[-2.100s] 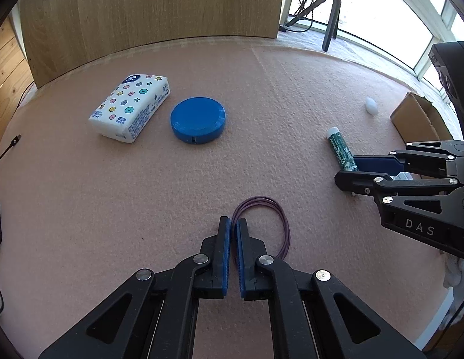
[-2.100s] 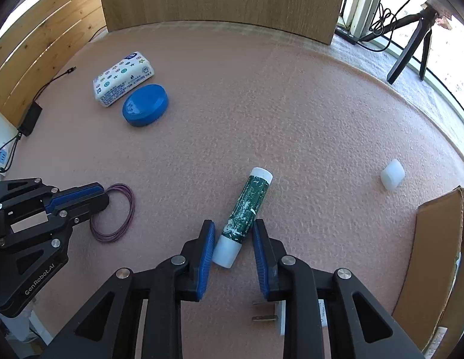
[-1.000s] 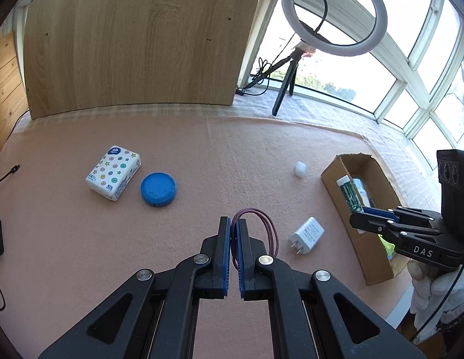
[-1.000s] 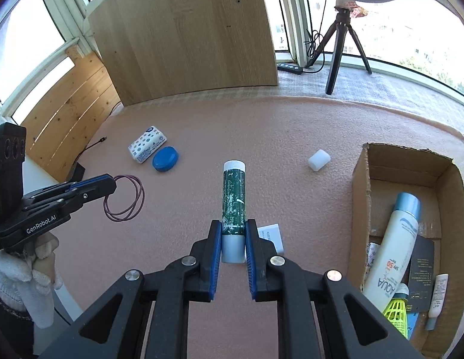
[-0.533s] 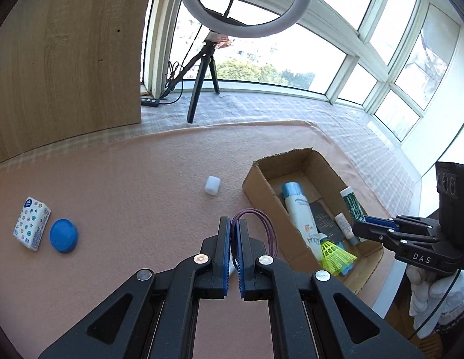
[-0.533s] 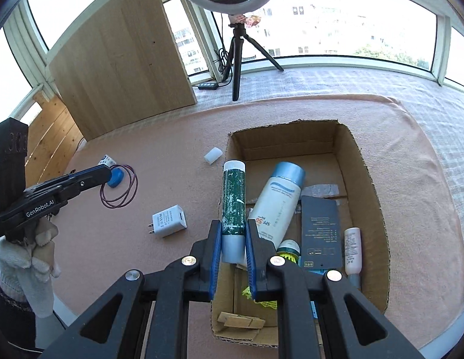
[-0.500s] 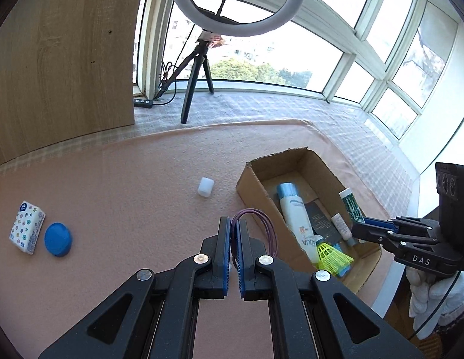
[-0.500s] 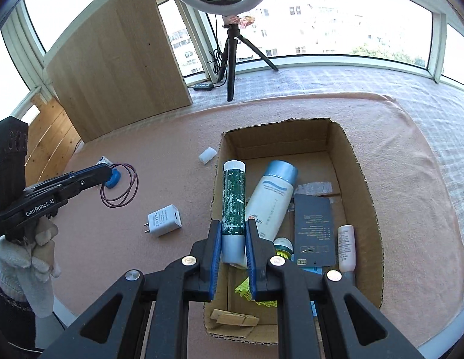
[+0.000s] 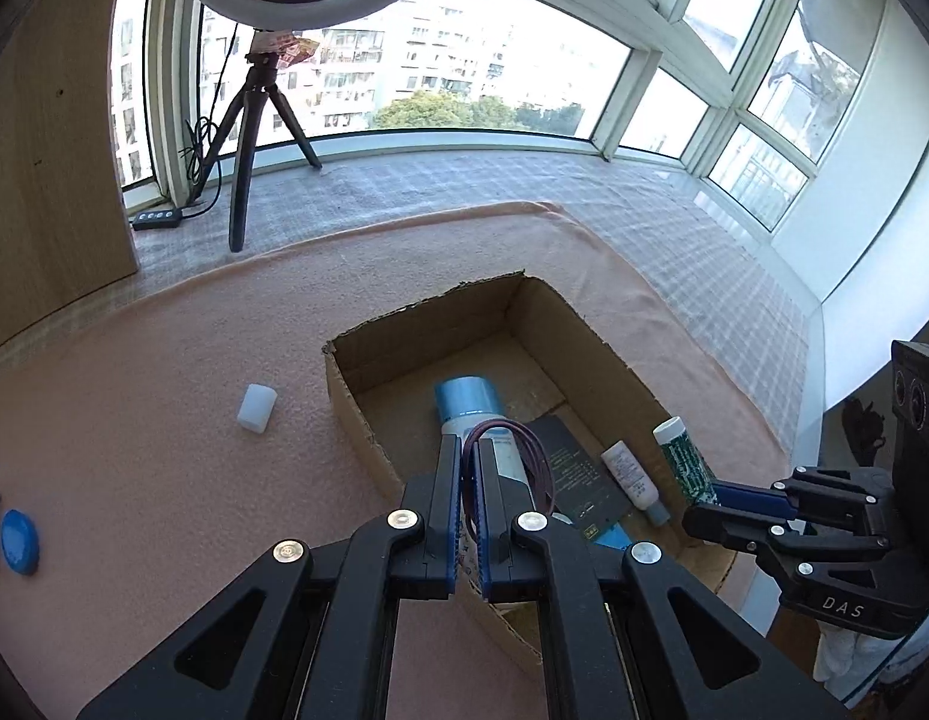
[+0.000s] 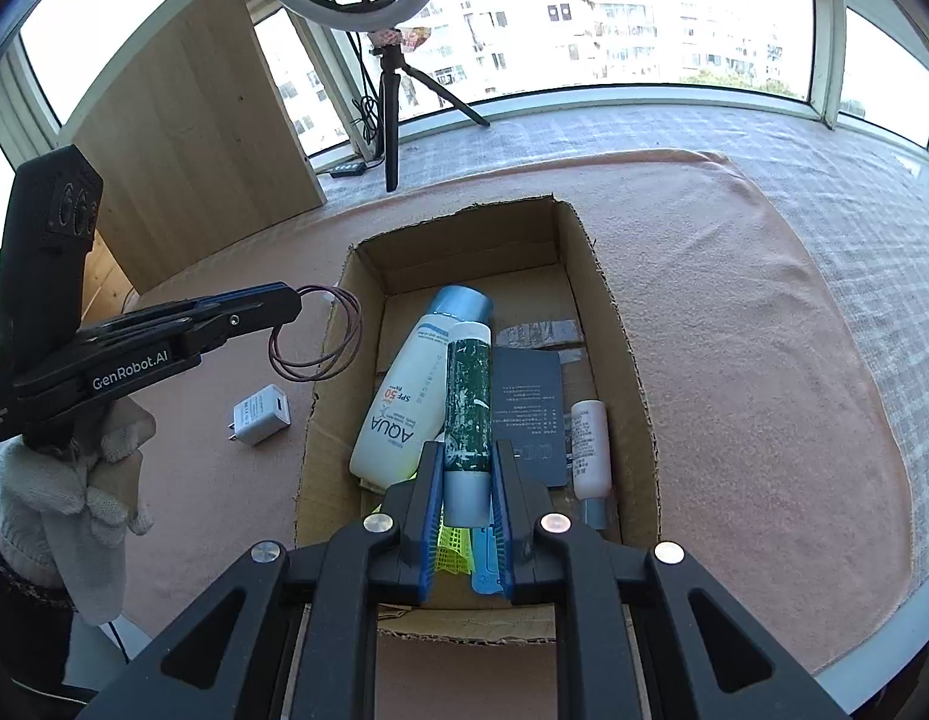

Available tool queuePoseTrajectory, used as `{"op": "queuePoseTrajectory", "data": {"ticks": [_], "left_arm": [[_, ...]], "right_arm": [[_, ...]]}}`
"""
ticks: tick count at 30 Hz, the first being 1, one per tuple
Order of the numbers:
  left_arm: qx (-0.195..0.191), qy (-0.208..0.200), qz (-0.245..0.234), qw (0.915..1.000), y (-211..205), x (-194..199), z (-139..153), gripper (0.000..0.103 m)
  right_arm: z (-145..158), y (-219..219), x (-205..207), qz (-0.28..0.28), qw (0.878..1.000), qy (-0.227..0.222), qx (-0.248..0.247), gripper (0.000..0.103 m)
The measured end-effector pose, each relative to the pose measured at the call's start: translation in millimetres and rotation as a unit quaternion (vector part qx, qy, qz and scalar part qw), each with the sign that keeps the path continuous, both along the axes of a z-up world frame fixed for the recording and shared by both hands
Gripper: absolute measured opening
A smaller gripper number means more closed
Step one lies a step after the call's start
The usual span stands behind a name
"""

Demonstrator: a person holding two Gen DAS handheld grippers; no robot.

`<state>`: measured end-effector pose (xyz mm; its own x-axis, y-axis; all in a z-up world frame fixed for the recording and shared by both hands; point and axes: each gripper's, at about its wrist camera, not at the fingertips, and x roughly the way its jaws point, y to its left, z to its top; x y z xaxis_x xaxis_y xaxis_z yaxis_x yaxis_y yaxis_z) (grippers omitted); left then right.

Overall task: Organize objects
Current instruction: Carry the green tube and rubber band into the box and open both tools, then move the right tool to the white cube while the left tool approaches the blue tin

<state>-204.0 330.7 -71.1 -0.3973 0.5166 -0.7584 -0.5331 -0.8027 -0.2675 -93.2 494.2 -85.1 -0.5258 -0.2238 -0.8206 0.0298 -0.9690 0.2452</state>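
My left gripper (image 9: 469,468) is shut on a purple hair tie (image 9: 533,462) and holds it above the left rim of the open cardboard box (image 9: 368,444). It also shows in the right wrist view (image 10: 284,306), with the hair tie (image 10: 317,339) hanging beside the box (image 10: 629,354). My right gripper (image 10: 467,474) is shut on a green and white tube (image 10: 469,396) over the box's near end. In the left wrist view the right gripper (image 9: 704,510) holds the tube (image 9: 683,468) at the box's right side.
Inside the box lie a white AQUA bottle (image 10: 413,402), a dark booklet (image 10: 527,414), a small white tube (image 10: 590,447) and a yellow shuttlecock (image 10: 452,552). A white charger (image 10: 260,414), a small white cap (image 9: 257,408) and a blue round lid (image 9: 20,549) lie on the pink mat.
Both grippers have moved further over the box, which now looks closer. The hair tie and the tube stay held.
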Motion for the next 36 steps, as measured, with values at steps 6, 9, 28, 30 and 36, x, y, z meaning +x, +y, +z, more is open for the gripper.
{"op": "queuePoseTrajectory", "data": {"ticks": [6, 9, 28, 30, 36], "left_arm": [[-0.007, 0.001, -0.008, 0.9999, 23, -1, -2, 0.004], [-0.011, 0.002, -0.011, 0.9999, 30, -1, -1, 0.004], [-0.008, -0.004, 0.027, 0.9996, -6, 8, 5, 0.067], [-0.008, -0.007, 0.038, 0.9992, -20, 8, 4, 0.067], [-0.012, -0.021, 0.085, 0.9961, -74, 9, -6, 0.066]], "right_arm": [[-3, 6, 3, 0.003, 1.000, -0.004, 0.001, 0.014], [-5, 11, 3, -0.001, 1.000, -0.008, -0.006, 0.014], [-4, -1, 10, -0.004, 0.999, -0.007, -0.045, 0.052], [-4, -6, 8, -0.001, 0.999, -0.008, -0.049, 0.052], [-1, -32, -2, 0.025, 0.998, -0.007, -0.065, 0.053]]}}
